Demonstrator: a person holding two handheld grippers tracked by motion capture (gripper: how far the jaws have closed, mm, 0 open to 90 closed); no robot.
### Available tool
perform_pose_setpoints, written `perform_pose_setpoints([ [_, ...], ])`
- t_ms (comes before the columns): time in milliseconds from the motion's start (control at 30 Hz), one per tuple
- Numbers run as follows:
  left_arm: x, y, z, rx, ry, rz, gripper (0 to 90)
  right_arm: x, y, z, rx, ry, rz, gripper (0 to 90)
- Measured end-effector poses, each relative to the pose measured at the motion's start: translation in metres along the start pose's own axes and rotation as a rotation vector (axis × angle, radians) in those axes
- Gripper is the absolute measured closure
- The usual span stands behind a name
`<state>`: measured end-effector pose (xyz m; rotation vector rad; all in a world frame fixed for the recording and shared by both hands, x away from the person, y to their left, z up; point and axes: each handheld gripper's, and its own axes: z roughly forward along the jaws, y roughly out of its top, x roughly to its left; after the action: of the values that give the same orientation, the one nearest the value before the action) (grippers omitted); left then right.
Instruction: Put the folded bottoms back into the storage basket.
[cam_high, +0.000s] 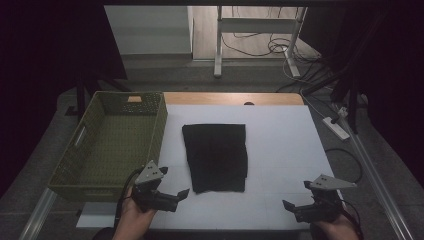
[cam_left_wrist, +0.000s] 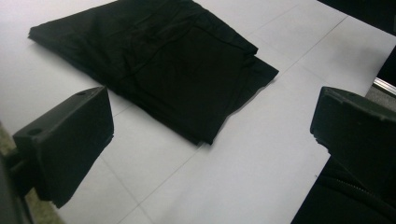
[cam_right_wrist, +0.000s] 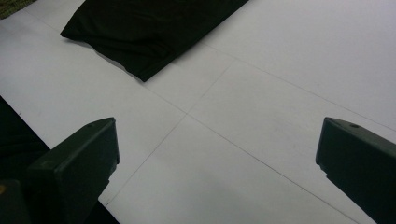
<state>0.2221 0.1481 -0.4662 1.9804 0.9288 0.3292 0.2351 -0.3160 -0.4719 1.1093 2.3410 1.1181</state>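
Note:
A folded black cloth (cam_high: 216, 156) lies flat in the middle of the white table (cam_high: 280, 140). My left gripper (cam_high: 176, 198) is held near the front edge, just left of the cloth's near corner, jaws wide open and holding nothing. In the left gripper view the cloth (cam_left_wrist: 159, 60) lies ahead between the open jaws (cam_left_wrist: 210, 135). My right gripper (cam_high: 292, 209) is at the front right, well away from the cloth, also open. The right gripper view has the cloth's corner (cam_right_wrist: 144, 28) at the upper left, bare table between the jaws (cam_right_wrist: 217, 158).
An olive woven basket (cam_high: 85, 150) stands on the table's left side, open at the top. Beyond the far edge are a white table frame (cam_high: 260, 30) and cables on the floor. A power strip (cam_high: 336, 127) lies on the floor at the right.

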Motion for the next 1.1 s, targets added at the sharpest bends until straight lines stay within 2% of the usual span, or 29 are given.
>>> perform_pose_setpoints([
  [33, -0.001, 0.0, 0.005, 0.0, -0.013, 0.001, 0.0, 0.0, 0.0, 0.0, 0.0, 0.0, 0.0, 0.4],
  [233, -0.003, 0.002, 0.018, 0.003, -0.031, 0.017, 0.0, 0.0, 0.0, 0.0, 0.0, 0.0, -0.002, 0.4],
  [400, -0.004, 0.004, 0.027, -0.002, -0.036, 0.034, 0.0, 0.0, 0.0, 0.0, -0.007, 0.005, 0.0, 0.4],
  [500, -0.003, 0.006, 0.035, 0.015, -0.035, 0.041, 0.0, 0.0, 0.0, 0.0, -0.008, 0.005, -0.002, 0.4],
  [700, 0.004, 0.008, 0.048, 0.053, -0.029, 0.044, 0.0, 0.001, 0.0, 0.0, -0.004, 0.001, -0.005, 0.4],
  [833, 0.009, 0.009, 0.056, 0.054, -0.043, 0.059, 0.0, 0.0, 0.0, 0.0, -0.005, 0.003, -0.011, 0.4],
  [1100, 0.02, 0.014, 0.067, 0.062, -0.033, 0.031, 0.0, 0.001, 0.0, 0.0, -0.003, 0.003, -0.012, 0.4],
])
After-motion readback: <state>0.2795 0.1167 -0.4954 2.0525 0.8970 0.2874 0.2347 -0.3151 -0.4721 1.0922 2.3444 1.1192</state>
